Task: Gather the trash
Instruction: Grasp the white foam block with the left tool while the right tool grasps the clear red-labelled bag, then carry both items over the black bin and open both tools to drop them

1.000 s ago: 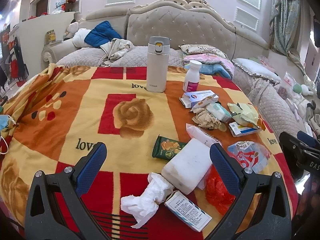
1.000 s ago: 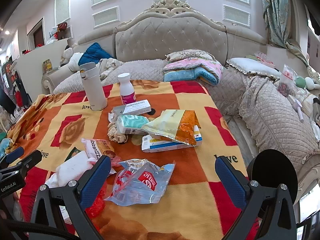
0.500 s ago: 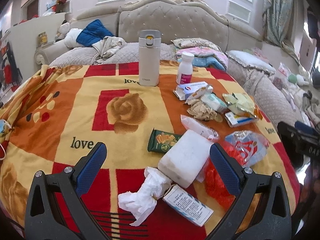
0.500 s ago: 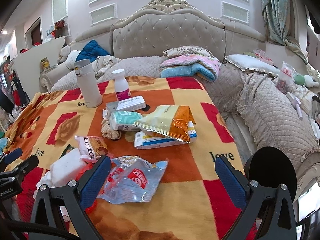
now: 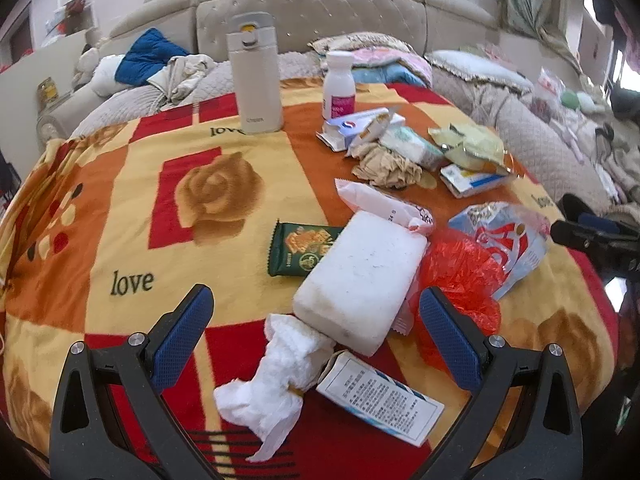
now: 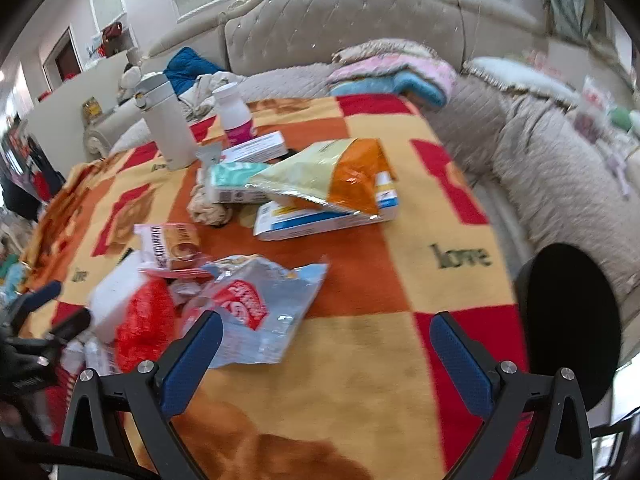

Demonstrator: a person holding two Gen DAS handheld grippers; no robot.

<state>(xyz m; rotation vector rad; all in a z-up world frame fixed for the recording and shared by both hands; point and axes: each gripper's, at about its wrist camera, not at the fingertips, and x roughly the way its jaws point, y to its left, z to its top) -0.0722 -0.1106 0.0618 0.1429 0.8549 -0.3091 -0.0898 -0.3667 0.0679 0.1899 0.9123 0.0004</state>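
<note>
Blanket-covered table [image 5: 132, 216], left gripper [image 5: 316, 330] fingers wide, right gripper [image 6: 326, 350] likewise, both empty

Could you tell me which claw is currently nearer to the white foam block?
Left. The left claw brackets the white foam block, open; the right claw hangs open beyond the light blue wrapper.

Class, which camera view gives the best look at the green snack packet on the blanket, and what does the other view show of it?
The left wrist view: the green snack packet lies in the open, label readable, beside the white foam block. In the right wrist view it cannot be made out behind that block.
</note>
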